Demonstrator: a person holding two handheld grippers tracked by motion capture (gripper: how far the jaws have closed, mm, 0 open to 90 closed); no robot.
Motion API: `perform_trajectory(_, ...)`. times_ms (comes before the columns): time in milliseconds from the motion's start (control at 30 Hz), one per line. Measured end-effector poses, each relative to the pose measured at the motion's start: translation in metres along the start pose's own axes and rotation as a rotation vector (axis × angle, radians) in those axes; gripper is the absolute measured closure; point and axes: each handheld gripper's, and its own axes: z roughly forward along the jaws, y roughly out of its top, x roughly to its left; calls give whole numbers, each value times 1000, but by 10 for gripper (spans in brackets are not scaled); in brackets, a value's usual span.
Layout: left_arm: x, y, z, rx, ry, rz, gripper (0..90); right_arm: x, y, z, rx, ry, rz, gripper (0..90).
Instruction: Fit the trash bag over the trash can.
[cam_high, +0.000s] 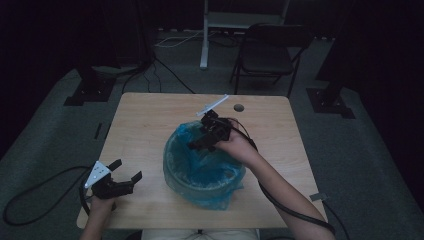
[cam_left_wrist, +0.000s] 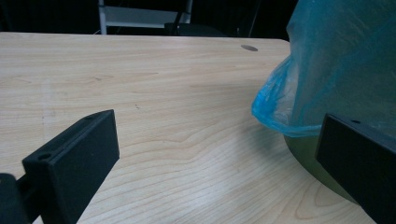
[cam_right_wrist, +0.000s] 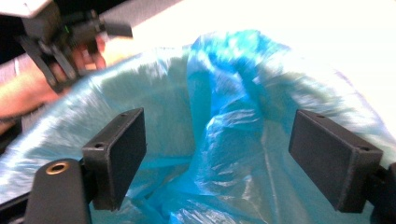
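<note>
A round bin lined with a blue plastic bag stands in the middle of the wooden table. My right gripper hovers open over the bag's far rim, jaws pointing down into it. The right gripper view has its jaws wide apart, with a bunched fold of the blue bag between them, not pinched. My left gripper rests open near the table's front left corner, a short way left of the bin. In the left gripper view the bag's edge hangs over the dark bin wall at the right.
A round cable hole sits near the table's far edge. Behind the table stand a folding chair and a white stand. Cables trail across the grey floor. Bare wood lies left of the bin.
</note>
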Motion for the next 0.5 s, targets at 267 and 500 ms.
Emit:
perform_trajectory(267,0,0,-1,5,7,5,3,-1,-9,-24,-96,-2,29,183)
perform_trajectory(500,1,1,-4,5,11,8,3,2,-24,-39,-195,36,37,172)
